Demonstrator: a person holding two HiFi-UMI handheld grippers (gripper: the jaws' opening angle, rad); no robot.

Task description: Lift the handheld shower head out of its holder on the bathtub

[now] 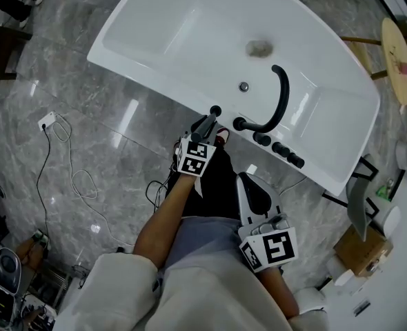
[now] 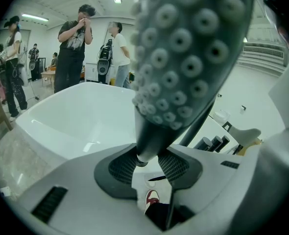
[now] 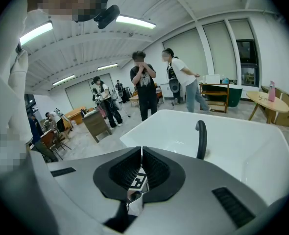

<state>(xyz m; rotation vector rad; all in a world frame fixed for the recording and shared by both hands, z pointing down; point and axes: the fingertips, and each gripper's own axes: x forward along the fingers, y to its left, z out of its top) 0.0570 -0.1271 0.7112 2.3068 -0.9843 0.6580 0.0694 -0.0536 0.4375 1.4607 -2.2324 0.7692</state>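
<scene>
My left gripper (image 2: 147, 161) is shut on the lower handle of the handheld shower head (image 2: 193, 53). Its grey nozzle face rises close in front of the left gripper view's camera. In the head view the left gripper (image 1: 203, 129) holds the dark shower head (image 1: 210, 120) at the near rim of the white bathtub (image 1: 155, 81). A small black fitting (image 1: 216, 110) sits on the rim just beyond it. My right gripper (image 1: 248, 183) hangs lower and nearer the person, away from the tub. Its jaws (image 3: 142, 153) are shut with nothing between them.
A black curved faucet spout (image 1: 281, 95) and a row of black knobs (image 1: 279, 148) stand on the tub rim to the right. Cables and a power strip (image 1: 47, 121) lie on the marble floor at left. Several people (image 3: 145, 89) stand beyond the tub.
</scene>
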